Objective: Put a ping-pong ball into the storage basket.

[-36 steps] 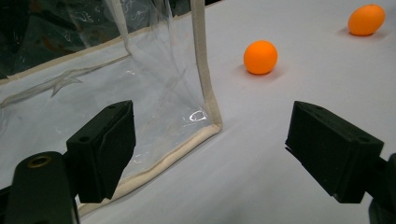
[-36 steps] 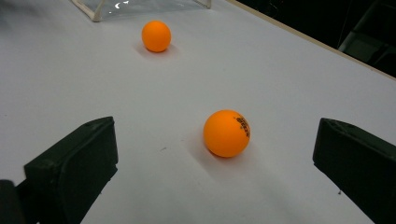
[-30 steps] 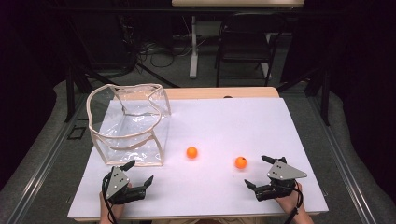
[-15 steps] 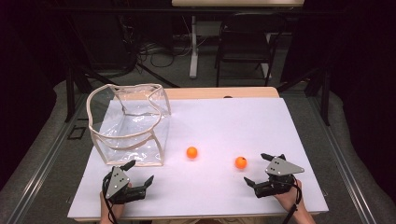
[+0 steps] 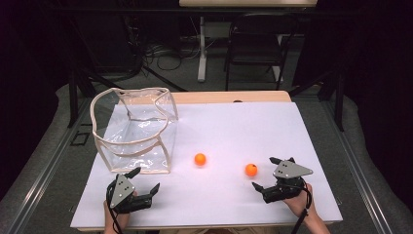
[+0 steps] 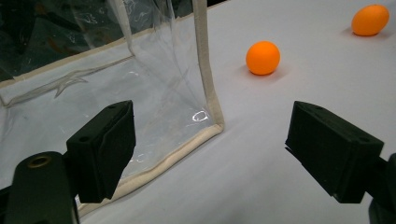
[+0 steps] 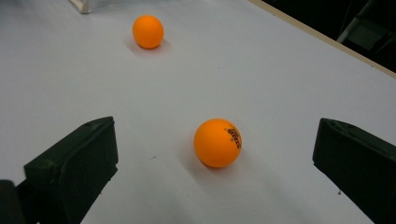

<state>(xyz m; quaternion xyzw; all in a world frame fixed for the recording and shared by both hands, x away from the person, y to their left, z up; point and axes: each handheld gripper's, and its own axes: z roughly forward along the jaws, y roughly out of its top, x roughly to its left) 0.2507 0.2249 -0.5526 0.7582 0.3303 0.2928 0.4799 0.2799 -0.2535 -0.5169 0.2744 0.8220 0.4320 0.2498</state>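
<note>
Orange ping-pong balls, 2 of them, sit on the white table [image 5: 234, 126] in the high view: near ball [image 5: 251, 169] just in front of the right gripper [image 5: 269, 174], far ball [image 5: 199, 159] by the clear bag [image 5: 134, 131]. Left gripper [image 5: 146, 183] is wide open, w/ nothing in it.

Left gripper view: bag's top is cut off.

Right gripper view: jaws wide apart, near ball [image 7: 218, 142] between them, not touching. Black print on it, too small to read.

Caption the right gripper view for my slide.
Open right tongs frame the near orange ball; a second ball lies beyond.
</note>
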